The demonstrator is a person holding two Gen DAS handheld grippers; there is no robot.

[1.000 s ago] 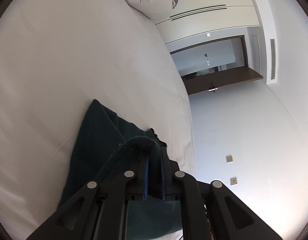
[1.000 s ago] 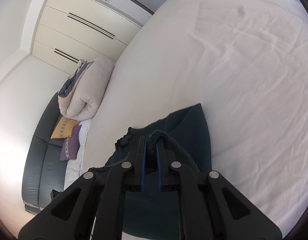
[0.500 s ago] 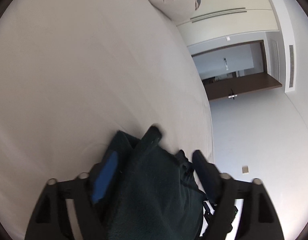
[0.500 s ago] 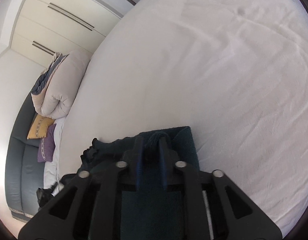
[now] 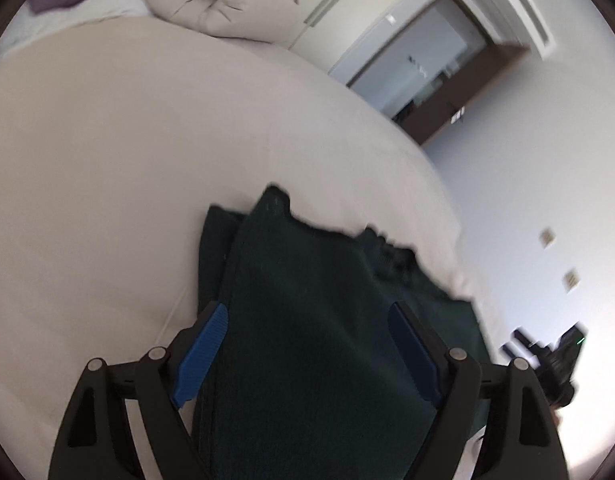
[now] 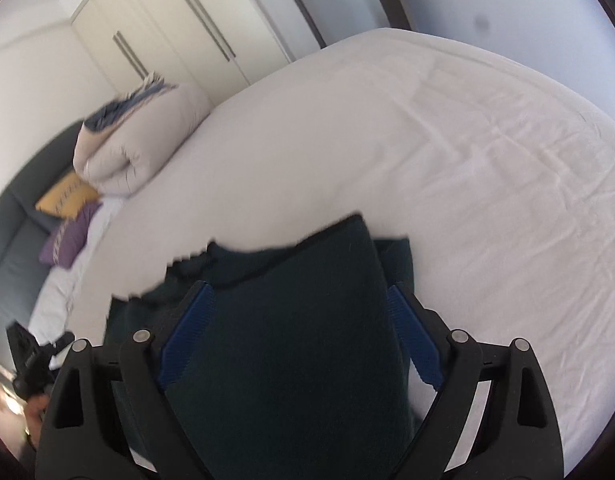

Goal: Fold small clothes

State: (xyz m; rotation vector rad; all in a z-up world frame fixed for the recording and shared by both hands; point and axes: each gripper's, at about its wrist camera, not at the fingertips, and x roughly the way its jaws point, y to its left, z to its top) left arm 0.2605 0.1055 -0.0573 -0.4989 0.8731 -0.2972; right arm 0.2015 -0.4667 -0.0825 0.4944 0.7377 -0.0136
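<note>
My left gripper (image 5: 307, 344) is spread wide, and my right gripper (image 6: 297, 320) is too, both gripping nothing; the dark green garment (image 5: 315, 320) lies folded between the pads on the white bed (image 6: 487, 184). No readable labels.

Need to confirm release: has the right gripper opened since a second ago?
Yes. The right gripper now stands wide open astride the dark green garment on the bed; earlier it pinched the fabric.

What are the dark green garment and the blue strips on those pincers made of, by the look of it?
The dark green garment looks like a soft, matt knit or fleece: fuzzy surface, thick rounded folds, no sheen. The blue pads on the left gripper and right gripper look like ribbed rubber or plastic: fine ridges show, though which one I cannot tell.
</note>
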